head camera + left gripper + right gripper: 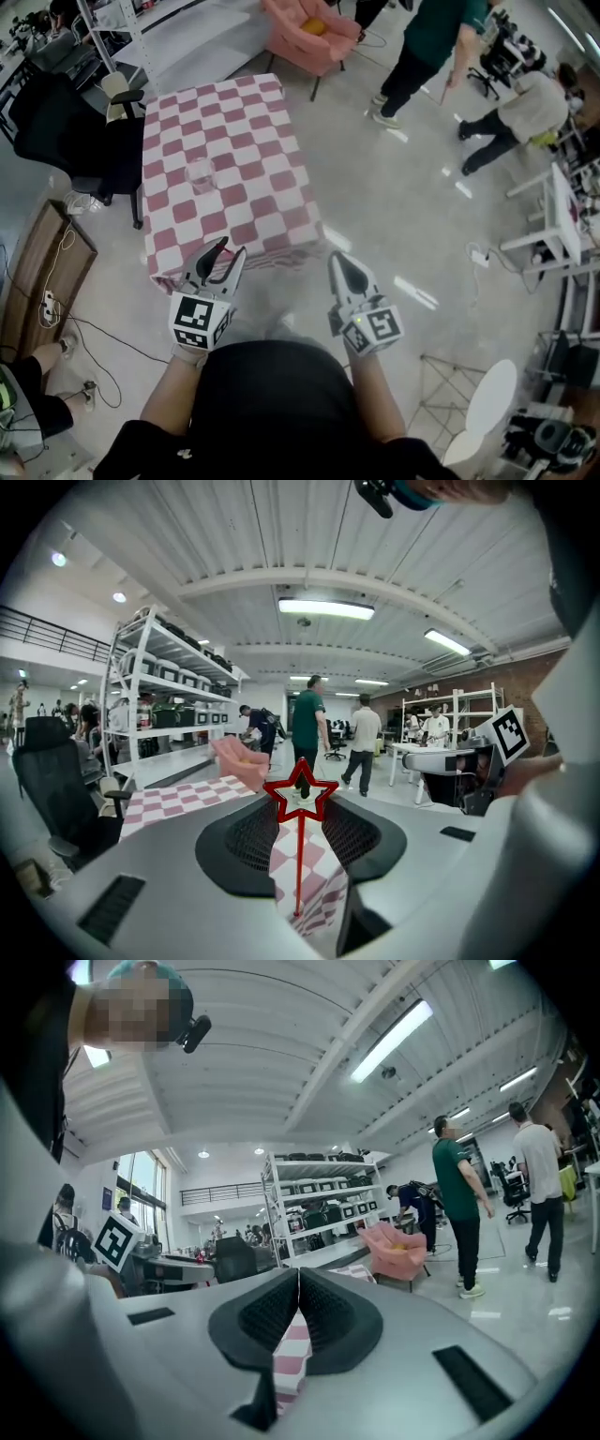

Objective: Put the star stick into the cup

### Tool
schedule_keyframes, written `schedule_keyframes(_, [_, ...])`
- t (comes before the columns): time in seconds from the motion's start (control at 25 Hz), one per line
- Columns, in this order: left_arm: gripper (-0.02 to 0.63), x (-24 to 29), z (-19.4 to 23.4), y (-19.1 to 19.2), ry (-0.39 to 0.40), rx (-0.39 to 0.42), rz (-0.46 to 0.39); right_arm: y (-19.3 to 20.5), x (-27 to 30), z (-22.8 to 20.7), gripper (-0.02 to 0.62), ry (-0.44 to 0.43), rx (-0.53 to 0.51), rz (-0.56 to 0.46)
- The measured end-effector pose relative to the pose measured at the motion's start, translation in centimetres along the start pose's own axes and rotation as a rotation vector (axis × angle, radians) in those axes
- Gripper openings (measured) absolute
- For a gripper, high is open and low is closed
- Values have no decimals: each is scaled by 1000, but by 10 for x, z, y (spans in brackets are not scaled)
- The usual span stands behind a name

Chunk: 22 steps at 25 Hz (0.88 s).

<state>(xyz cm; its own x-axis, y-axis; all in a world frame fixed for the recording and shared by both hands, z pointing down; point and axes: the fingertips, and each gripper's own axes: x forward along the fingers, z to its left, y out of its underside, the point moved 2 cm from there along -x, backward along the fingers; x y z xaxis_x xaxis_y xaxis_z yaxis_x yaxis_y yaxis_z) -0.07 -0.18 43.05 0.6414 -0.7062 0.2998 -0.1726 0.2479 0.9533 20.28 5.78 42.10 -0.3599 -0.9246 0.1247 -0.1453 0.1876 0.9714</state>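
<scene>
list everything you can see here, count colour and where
table: 1, red-and-white checked cloth, ahead of the person
cup: 1, clear, on the table, towards its left side
star stick: 1, red, held between the left gripper's jaws, star end outward
armchair: 1, pink, past the table's far end
office chair: 1, black, left of the table
wooden panel: 1, brown, on the floor at the left
shelving rack: 1, white, far left in the left gripper view
people: 2, one in a green top, one in a light top, on the floor at the upper right
left gripper: 1, grey and black, near the table's front edge, holding the star stick
right gripper: 1, grey and black, beside the table's front corner, jaws together, empty
</scene>
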Motion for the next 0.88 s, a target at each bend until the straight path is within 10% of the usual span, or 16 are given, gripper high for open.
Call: schedule_keyframes(0.88, [179, 43, 151, -25, -207, -64, -3, 3, 169, 14, 18, -225, 13, 84])
